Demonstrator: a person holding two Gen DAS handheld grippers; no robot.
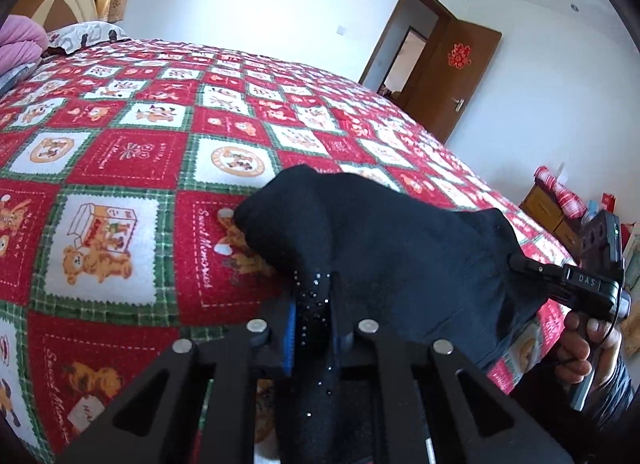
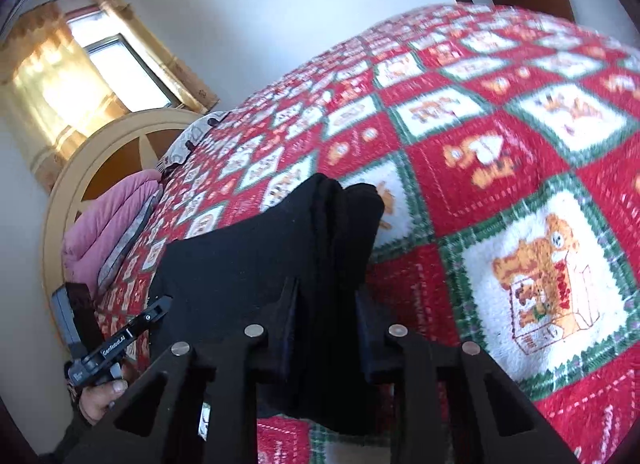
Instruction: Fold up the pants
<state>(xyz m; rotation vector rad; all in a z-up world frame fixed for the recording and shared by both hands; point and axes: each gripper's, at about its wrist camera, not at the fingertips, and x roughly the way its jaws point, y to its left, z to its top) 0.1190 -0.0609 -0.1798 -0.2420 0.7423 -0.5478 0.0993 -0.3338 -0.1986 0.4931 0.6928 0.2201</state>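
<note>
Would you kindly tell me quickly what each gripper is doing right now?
Left gripper: closed on the black pants.
Right gripper: closed on the same pants, above the red bedspread.

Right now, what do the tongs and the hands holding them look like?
The left tongs are black with round silver bolts, and blue strips line the fingers. The right tongs are black too, with the same silver bolts. Seen from the side, each has white lettering on its body and a boxy black block behind. Bare hands grip the handles, and a thin black cable runs past the right one.
</note>
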